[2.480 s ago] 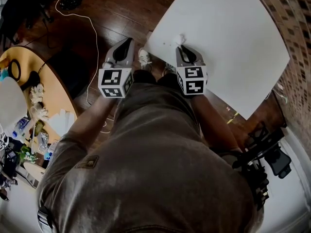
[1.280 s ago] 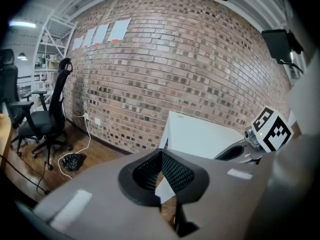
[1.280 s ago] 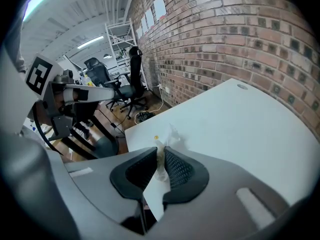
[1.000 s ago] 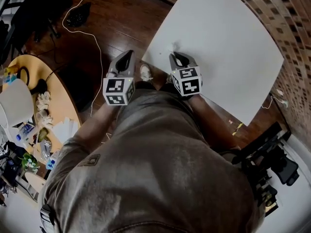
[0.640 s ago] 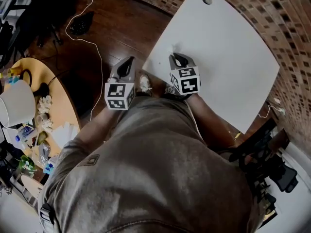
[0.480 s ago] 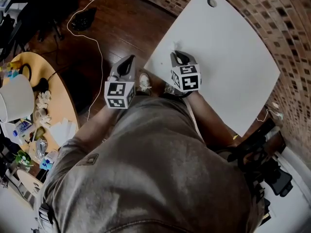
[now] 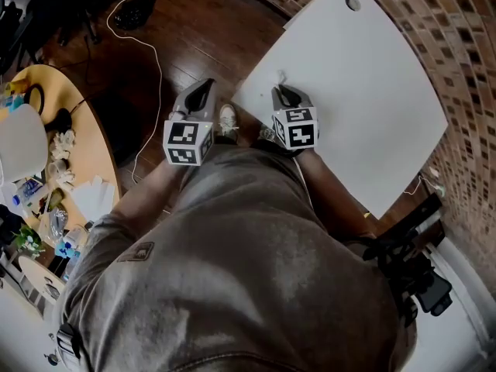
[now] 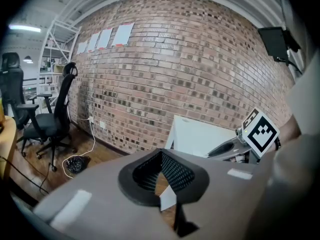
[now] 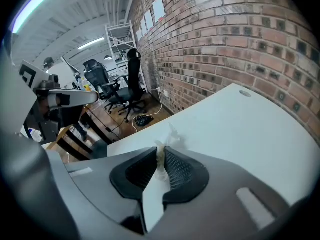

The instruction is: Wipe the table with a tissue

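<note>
Right gripper view: my right tool (image 9: 161,156) pinches the tissue (image 9: 172,136) near the worktop (image 9: 240,129) edge. Left tool (image 8: 161,154) is pressed together, empty. Most wiping remains, I reckon.

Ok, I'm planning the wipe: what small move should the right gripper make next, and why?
Probably press down and sweep forward with the right gripper: its jaws are shut on the tissue, which is over the near edge of the white table, with most of the surface ahead.
</note>
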The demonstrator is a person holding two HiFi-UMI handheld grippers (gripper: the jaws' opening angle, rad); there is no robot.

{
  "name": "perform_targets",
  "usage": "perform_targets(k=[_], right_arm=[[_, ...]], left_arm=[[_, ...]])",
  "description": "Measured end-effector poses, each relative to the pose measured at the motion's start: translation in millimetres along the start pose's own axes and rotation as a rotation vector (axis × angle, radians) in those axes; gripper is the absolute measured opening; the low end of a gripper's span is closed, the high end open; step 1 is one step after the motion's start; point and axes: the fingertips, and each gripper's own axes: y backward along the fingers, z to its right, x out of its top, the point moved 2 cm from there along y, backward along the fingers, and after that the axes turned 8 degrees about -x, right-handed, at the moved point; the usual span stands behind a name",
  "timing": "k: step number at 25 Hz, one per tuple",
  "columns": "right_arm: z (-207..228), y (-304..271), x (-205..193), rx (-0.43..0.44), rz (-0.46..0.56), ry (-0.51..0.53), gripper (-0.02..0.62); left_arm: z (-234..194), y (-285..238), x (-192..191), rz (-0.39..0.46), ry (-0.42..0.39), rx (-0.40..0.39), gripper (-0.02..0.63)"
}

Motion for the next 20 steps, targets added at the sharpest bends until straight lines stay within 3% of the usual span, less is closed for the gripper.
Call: perform_targets(k=[7, 20], right_arm=[[-9, 4, -5, 0.030, -0.010, 0.006, 0.061], [-25, 7, -14, 0.088, -0.034, 0.043, 0.061]], left_arm=[[4, -1, -3, -0.009, 0.025, -0.002, 0.002], [7, 3, -2, 0.003, -0.005, -0.002, 0.002]])
